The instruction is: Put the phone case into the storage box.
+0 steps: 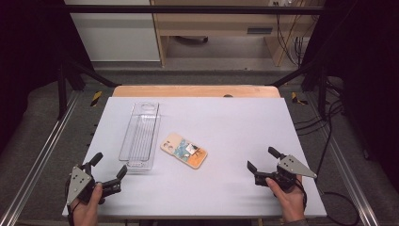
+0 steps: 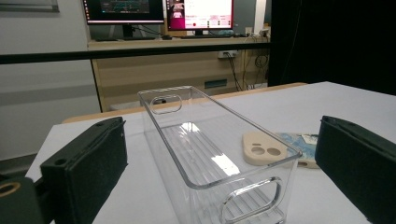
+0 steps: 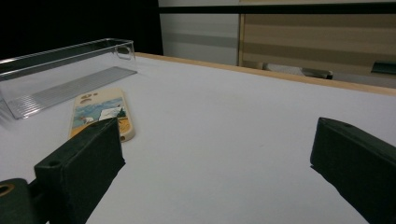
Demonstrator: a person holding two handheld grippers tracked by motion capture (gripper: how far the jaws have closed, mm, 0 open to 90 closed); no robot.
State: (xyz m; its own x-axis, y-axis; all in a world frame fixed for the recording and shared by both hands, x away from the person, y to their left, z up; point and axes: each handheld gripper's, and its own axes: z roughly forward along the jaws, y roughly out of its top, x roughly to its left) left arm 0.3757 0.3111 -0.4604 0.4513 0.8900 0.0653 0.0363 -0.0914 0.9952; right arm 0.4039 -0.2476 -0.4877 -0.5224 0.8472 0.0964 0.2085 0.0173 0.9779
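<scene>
Nothing moved yet. Phone case (image 1: 184, 150) flat on table (image 1: 235, 122), beside clear bin (image 1: 139, 135), untouched. Left gripper (image 1: 109, 165) and right gripper (image 1: 262, 159) gaping, empty. Pick-up and placing both pending.

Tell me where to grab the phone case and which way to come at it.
Grip the phone case across its two long edges, near the middle, coming straight down from above. It lies flat on the table, picture side up, so no edge is raised to get under. The right gripper, open, has the freer approach; the clear bin crowds the case's left side.
</scene>
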